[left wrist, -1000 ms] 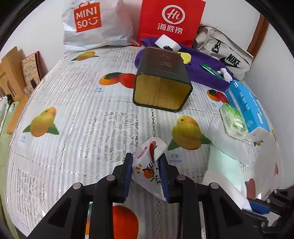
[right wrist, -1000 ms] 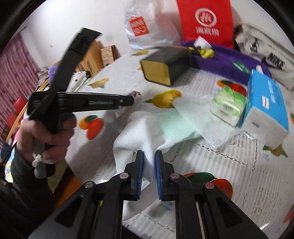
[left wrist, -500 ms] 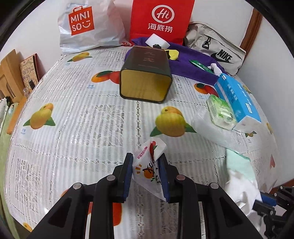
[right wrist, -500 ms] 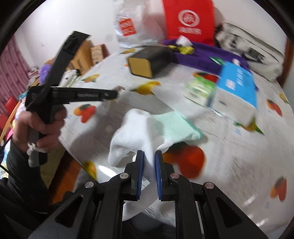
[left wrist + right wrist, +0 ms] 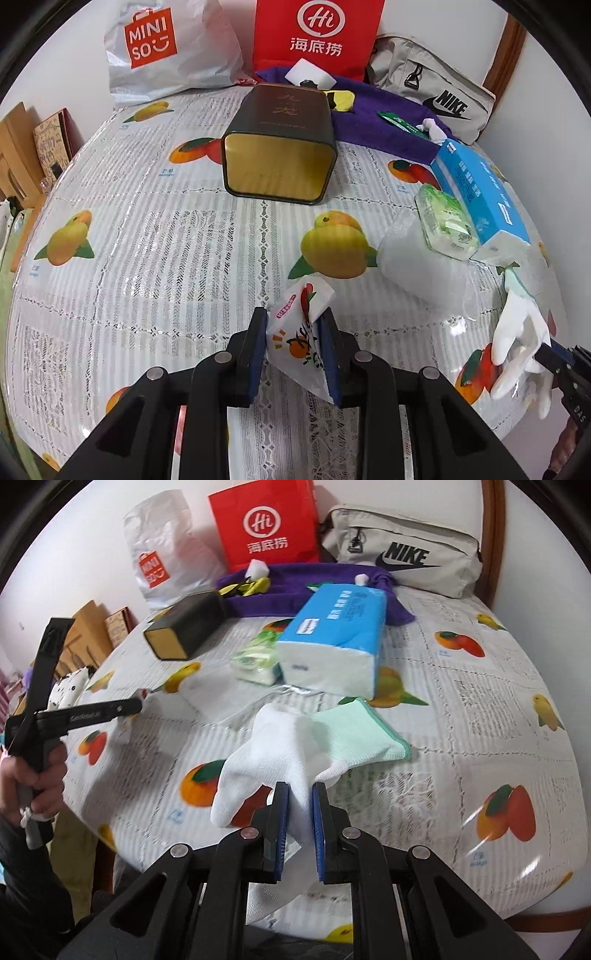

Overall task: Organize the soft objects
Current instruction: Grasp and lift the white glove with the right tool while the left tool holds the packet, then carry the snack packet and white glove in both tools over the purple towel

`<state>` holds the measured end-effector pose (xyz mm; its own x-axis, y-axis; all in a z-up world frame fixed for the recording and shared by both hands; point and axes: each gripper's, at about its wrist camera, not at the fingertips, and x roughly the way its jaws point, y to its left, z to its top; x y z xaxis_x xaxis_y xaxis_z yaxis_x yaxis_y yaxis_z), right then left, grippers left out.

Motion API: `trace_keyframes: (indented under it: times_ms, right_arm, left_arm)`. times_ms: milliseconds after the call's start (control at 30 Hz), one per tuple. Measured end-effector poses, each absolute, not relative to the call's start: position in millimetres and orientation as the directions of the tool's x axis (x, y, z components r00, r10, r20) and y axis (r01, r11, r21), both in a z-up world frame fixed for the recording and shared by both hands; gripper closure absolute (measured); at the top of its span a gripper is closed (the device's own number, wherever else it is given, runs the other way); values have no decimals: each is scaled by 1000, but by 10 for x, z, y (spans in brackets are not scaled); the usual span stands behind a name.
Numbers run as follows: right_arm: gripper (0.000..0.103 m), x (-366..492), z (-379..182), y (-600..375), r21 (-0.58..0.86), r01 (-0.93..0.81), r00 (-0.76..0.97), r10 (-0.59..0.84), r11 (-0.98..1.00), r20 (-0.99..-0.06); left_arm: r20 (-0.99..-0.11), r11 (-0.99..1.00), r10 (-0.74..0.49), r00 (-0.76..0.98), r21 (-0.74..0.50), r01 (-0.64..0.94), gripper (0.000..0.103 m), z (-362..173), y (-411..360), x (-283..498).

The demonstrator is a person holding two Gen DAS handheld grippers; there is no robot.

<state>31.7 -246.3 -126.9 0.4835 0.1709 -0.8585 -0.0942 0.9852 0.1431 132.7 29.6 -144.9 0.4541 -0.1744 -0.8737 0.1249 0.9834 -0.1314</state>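
Left gripper [image 5: 293, 338] angled steeply down, clamped on snack packet [image 5: 301, 332]; right gripper [image 5: 300, 814] (likewise tilted) pinching white glove [image 5: 273, 753].

My left wrist view angled down close over the table [image 5: 147, 229], my right likewise, both sharing the tin [image 5: 280, 147] upper centre.

On the table [image 5: 147, 229] a tin [image 5: 279, 151] lies on its side near the middle, its open end toward the near edge. Behind it a cloth [image 5: 373, 125] lies along the far edge, with three bags [image 5: 317, 33] standing behind that. By the right edge a tissue box [image 5: 476, 188] lies, a wipes pack [image 5: 445, 221] touching its left side. A glove [image 5: 295, 746] lies at the near right edge.
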Motion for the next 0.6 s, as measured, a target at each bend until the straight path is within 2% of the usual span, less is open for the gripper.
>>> trace_keyframes:
  times_ms: [600]
  right_arm:
    - [90, 445, -1255, -2448, 143, -93, 476, 171, 985, -863]
  left_arm:
    - [-884, 983, -183, 429, -155, 99, 76, -1349, 282, 1393]
